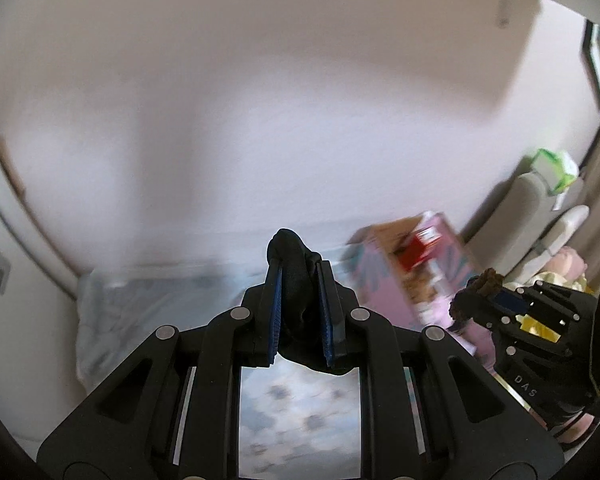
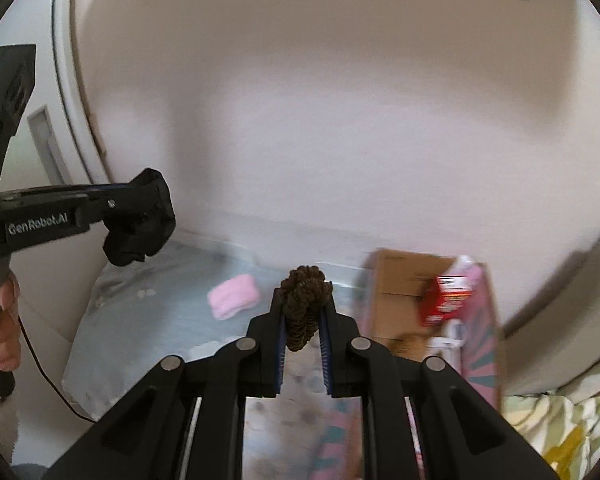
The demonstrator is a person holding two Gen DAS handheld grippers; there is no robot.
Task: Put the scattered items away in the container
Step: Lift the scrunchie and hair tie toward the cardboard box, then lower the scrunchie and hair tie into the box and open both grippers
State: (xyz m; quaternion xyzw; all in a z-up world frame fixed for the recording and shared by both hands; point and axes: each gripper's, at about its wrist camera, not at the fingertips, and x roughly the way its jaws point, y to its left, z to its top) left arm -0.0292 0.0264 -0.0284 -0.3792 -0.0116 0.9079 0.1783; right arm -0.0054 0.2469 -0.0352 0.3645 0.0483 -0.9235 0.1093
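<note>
Both tongs loaded: left gripper [image 1: 300, 276] clamped on black cloth bundle [image 1: 296, 292], right gripper [image 2: 303, 304] pinching brown knitted scrunchie [image 2: 303, 300]. Held high, likely for carrying to open cardboard box [image 2: 404, 292] at right. Pink roll [image 2: 233, 296] left on bedsheet [image 2: 148, 320].

A bed with a pale blue-grey patterned sheet [image 2: 148, 320] carries the items. A rolled pink cloth [image 2: 233, 296] lies on the sheet, left of the open cardboard box [image 2: 412, 300], which also stands on the bed. The box sits close to the wall behind it.
</note>
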